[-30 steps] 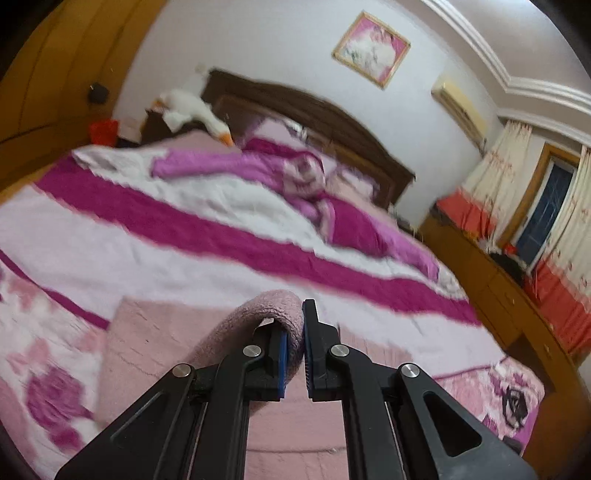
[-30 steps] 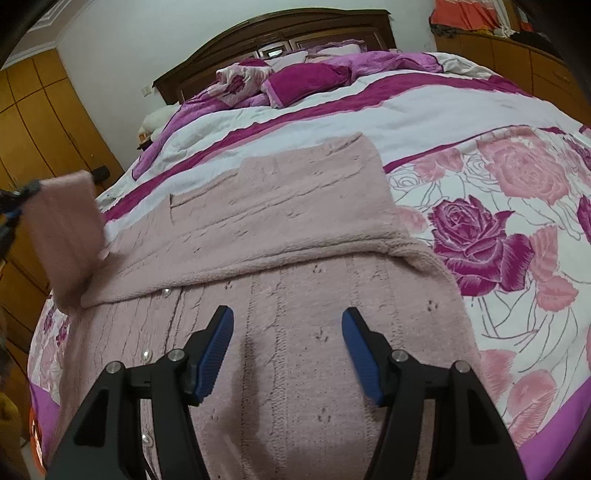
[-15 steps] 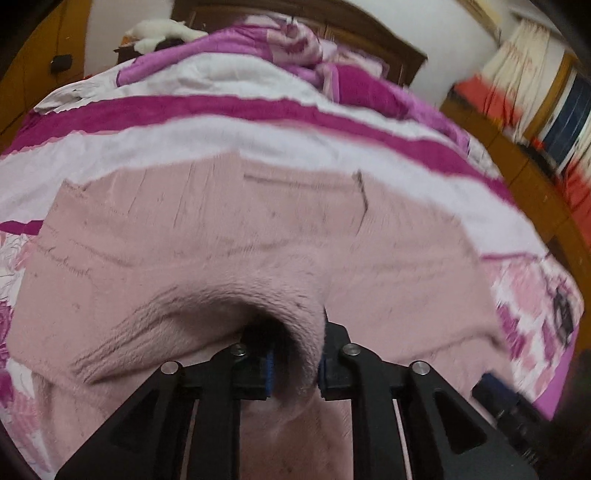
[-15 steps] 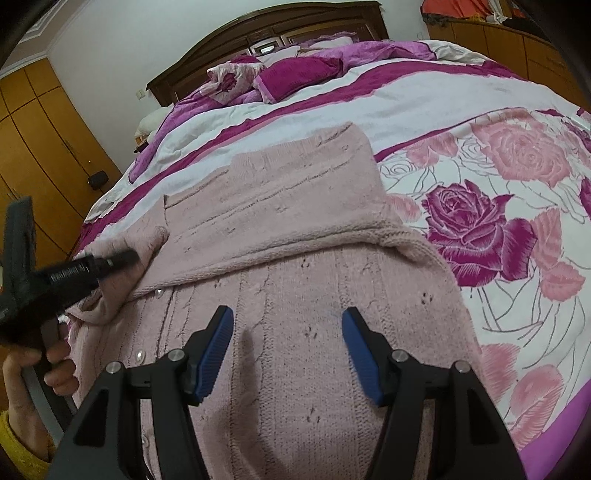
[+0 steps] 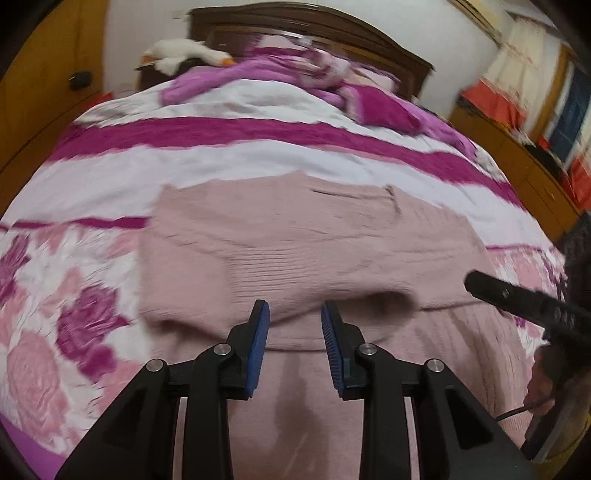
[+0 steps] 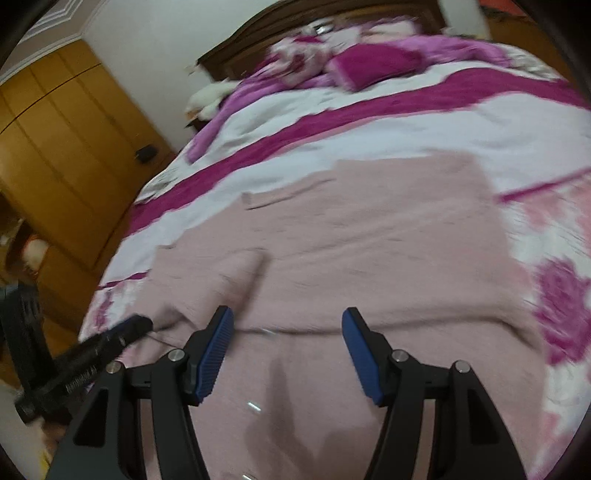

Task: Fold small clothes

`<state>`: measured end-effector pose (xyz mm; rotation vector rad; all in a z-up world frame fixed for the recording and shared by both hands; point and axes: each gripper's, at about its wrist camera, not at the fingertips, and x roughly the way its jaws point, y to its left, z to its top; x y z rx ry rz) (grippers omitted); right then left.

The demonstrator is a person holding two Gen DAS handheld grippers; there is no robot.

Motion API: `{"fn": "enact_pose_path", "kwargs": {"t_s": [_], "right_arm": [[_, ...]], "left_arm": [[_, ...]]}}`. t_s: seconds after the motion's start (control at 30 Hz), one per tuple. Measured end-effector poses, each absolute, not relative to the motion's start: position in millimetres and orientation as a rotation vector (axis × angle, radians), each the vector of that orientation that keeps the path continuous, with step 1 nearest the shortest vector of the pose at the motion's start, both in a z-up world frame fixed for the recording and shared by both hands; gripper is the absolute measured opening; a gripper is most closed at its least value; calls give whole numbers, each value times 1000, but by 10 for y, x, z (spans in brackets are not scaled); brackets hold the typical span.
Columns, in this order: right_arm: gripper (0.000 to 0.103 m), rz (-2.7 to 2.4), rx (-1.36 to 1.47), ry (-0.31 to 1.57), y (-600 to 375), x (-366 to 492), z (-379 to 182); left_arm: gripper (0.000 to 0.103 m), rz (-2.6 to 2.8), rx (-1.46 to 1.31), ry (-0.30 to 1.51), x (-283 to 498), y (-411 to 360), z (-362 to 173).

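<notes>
A pink knitted cardigan [image 5: 295, 240] lies flat on the bed, both sleeves folded across its front. My left gripper [image 5: 294, 310] hovers just above the folded left sleeve [image 5: 229, 280]. Its jaws are opening, with a gap between the blue pads and nothing held. From the right wrist view the same cardigan [image 6: 369, 240] fills the middle, and the left gripper's tip [image 6: 125, 332] sits at the sleeve's edge. My right gripper [image 6: 288, 317] stands open over the cardigan's lower body, empty. Its black finger [image 5: 517, 299] shows at the right of the left wrist view.
The bed cover [image 5: 221, 155] is white with magenta stripes and roses. Crumpled bedding and pillows [image 5: 332, 85] lie by the dark headboard [image 5: 314, 26], with a white plush toy [image 5: 184, 51] beside them. A wooden wardrobe [image 6: 66, 147] stands left of the bed.
My left gripper came down with the sleeve, laid it across the cardigan and let go; its pads now stand apart. My right gripper drifted sideways over the cardigan, still open.
</notes>
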<state>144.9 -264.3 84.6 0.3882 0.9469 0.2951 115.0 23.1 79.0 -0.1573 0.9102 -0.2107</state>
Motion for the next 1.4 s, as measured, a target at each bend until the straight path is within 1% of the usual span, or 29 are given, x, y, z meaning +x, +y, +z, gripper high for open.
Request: {"fn": "enact_pose_path", "kwargs": {"t_s": [0.1, 0.27, 0.3, 0.33, 0.37, 0.43, 0.57, 0.67, 0.73, 0.87, 0.9, 0.93, 0.97, 1.0, 1.03, 1.1, 1.17, 1.3, 1.4], "right_arm": [[64, 328, 379, 1004, -2368, 1736, 782], [63, 329, 262, 1110, -1899, 2080, 564], [45, 338, 241, 1123, -1832, 2109, 525], [12, 354, 214, 1132, -1761, 2132, 498], [10, 367, 175, 1137, -1692, 2143, 485], [9, 365, 89, 1089, -1586, 2109, 597], [9, 332, 17, 897, -1657, 1935, 1067], [9, 234, -15, 810, -1828, 1908, 1245], [9, 190, -1, 826, -2011, 1948, 1202], [11, 176, -24, 976, -2132, 2095, 721], [17, 157, -58, 1011, -2132, 2124, 546], [20, 151, -70, 1023, -2131, 2121, 473], [21, 150, -67, 1018, -2145, 2117, 414], [23, 156, -44, 997, -2184, 2099, 417], [29, 153, -31, 994, -2203, 2093, 440], [36, 138, -18, 993, -2235, 2081, 504], [38, 134, -26, 975, -2240, 2034, 601], [46, 172, -62, 908, -2076, 1900, 811], [48, 231, -92, 890, -1893, 1828, 904]], "left_arm": [[7, -125, -165, 922, 1142, 476, 683], [7, -67, -228, 944, 1097, 747, 492], [7, -62, -240, 949, 1093, 779, 451], [7, -60, -251, 954, 1095, 800, 412], [7, -60, -258, 959, 1090, 813, 379], [7, -56, -260, 963, 1104, 820, 334], [7, -30, -262, 962, 1132, 840, 284], [7, -1, -272, 968, 1148, 865, 238], [7, -6, -293, 975, 1143, 886, 201], [7, 0, -277, 973, 1132, 862, 210], [7, -3, -277, 974, 1126, 860, 221], [7, -9, -279, 975, 1115, 862, 237], [7, -14, -280, 973, 1100, 867, 254], [7, -19, -278, 971, 1080, 871, 282], [7, -20, -273, 970, 1066, 872, 303], [7, -24, -259, 965, 1040, 873, 360], [7, -31, -245, 954, 1012, 861, 422], [7, -47, -228, 940, 997, 818, 522], [7, -53, -219, 936, 1007, 784, 552]]}}
